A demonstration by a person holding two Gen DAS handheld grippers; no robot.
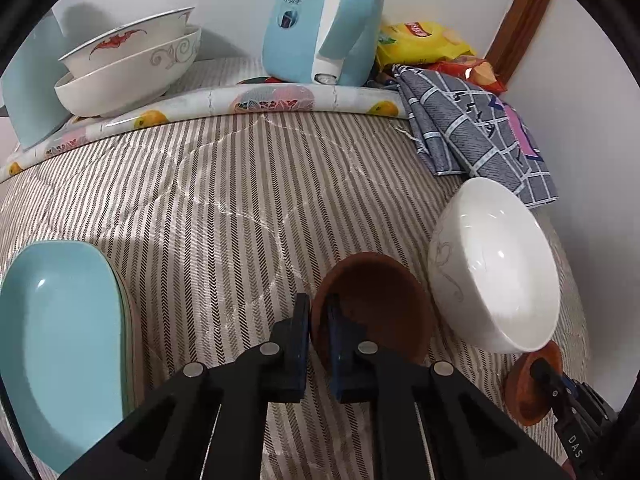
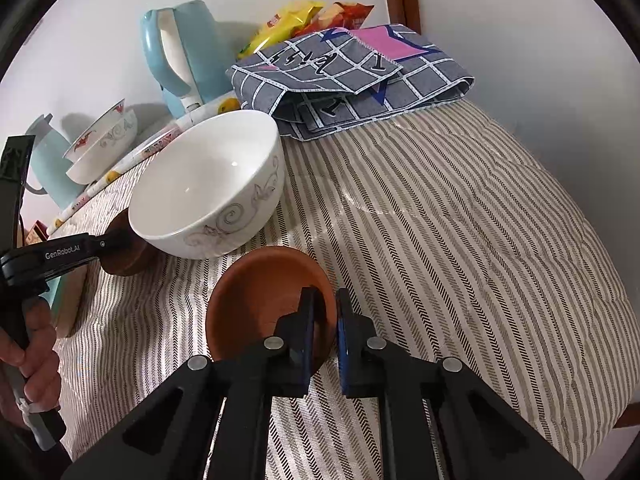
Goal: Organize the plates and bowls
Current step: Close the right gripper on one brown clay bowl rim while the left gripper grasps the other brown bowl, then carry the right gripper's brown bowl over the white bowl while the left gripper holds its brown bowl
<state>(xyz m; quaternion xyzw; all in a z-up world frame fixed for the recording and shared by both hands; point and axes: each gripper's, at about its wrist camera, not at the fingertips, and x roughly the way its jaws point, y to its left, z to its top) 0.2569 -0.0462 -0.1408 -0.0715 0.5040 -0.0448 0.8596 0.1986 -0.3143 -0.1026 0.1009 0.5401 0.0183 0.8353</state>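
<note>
Two small brown dishes sit on the striped tablecloth, one on each side of a white bowl with grey scrollwork. My left gripper is shut on the left rim of one brown dish. My right gripper is shut on the right rim of the other brown dish. In the right wrist view the white bowl stands just behind that dish. The left gripper shows there at the left, on its own dish. The right gripper and its dish appear at the lower right of the left wrist view.
A stack of turquoise plates lies at the near left. Two nested patterned bowls stand at the rear left beside a blue kettle. A folded grey checked cloth and snack bags lie at the back right. A hand holds the left gripper.
</note>
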